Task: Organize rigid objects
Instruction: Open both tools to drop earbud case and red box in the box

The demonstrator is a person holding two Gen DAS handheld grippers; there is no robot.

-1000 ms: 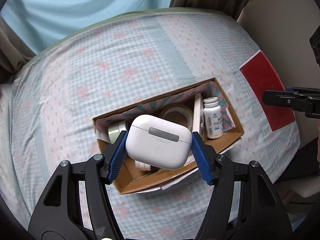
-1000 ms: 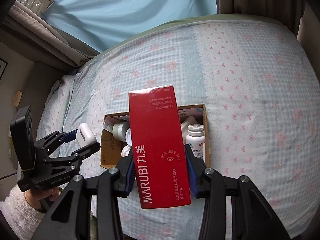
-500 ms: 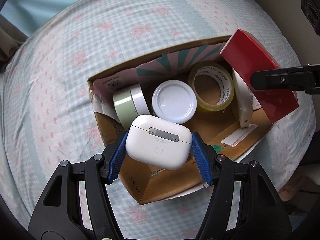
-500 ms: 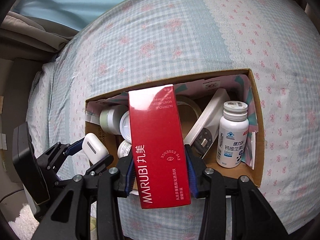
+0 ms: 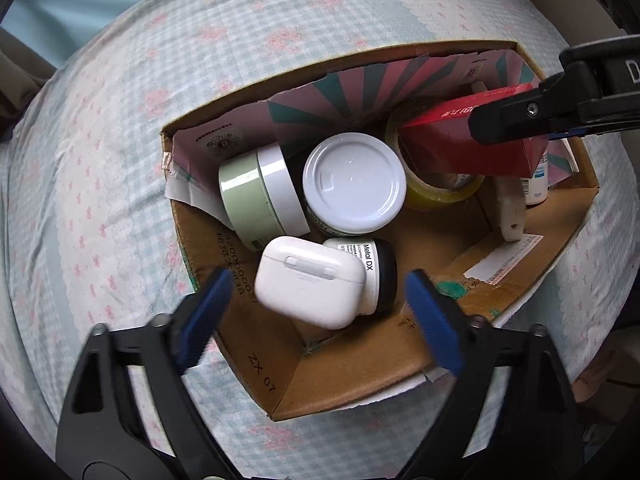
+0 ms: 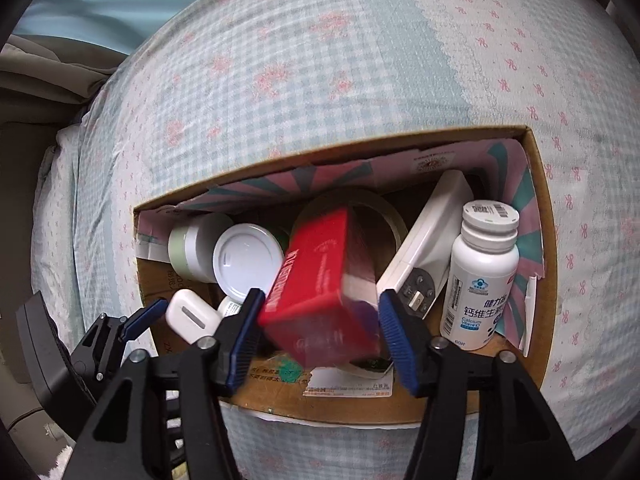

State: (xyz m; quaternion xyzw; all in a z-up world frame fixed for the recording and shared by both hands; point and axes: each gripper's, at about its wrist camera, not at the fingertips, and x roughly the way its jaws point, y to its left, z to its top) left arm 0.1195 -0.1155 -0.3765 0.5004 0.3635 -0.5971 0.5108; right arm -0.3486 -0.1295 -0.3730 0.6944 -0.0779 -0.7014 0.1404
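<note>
A white earbud case [image 5: 310,280] lies free in the cardboard box [image 5: 360,376], leaning on a small black jar [image 5: 380,276]; it also shows in the right wrist view [image 6: 192,316]. My left gripper [image 5: 316,320] is open just above it, jaws wide apart. A red carton [image 6: 320,292] tilts down into the box over a tape roll [image 6: 376,208], blurred; it also shows in the left wrist view [image 5: 472,148]. My right gripper [image 6: 320,336] is open around it, pads off its sides.
The box [image 6: 544,240] sits on a checked bedsheet [image 6: 320,72]. Inside are a green-white jar [image 5: 260,196], a white-lidded jar [image 5: 354,182], a white pill bottle [image 6: 480,276] and a white flat device [image 6: 432,240]. A curtain hangs behind the bed.
Both grippers moved down to the box and opened. The earbud case dropped from the left jaws into the box. The red carton left the right jaws and tipped forward.
</note>
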